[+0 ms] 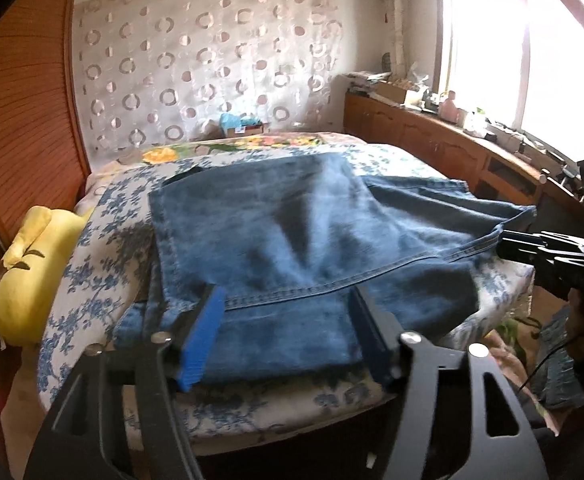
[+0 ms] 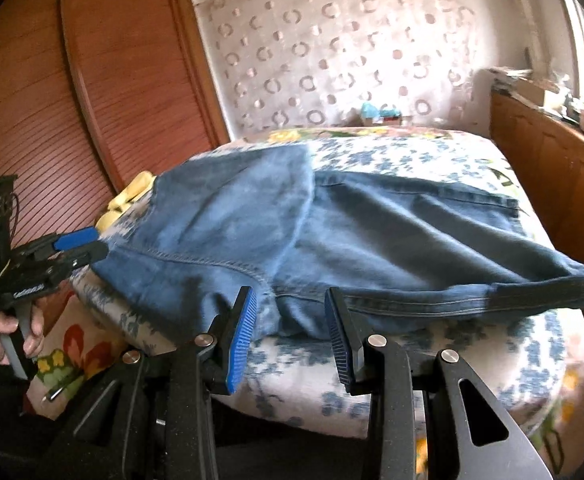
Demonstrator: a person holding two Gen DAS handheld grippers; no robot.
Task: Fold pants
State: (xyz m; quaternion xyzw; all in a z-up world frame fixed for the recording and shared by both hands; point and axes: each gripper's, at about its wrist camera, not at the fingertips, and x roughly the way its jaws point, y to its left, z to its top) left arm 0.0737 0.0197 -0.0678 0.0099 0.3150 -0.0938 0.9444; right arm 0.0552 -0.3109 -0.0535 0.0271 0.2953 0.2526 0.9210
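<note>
Denim pants [image 1: 292, 232] lie partly folded on the bed [image 1: 91, 240] | heavy-ish, floppy, grippy cloth, probably best pinched at the stitched hem | left hand-held gripper [image 1: 287, 320] spread over the near edge | right hand-held gripper [image 2: 292, 320] spread too, nothing held

Bare floral bedspread [image 2: 392, 152] beyond the jeans [image 2: 332, 232]; wooden cabinet [image 2: 552, 168] close along the right.

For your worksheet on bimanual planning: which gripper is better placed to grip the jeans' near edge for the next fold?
Left, probably. The left gripper stands open astride the jeans, over their near hem; the right gripper, also open, sits just short of the edge.
</note>
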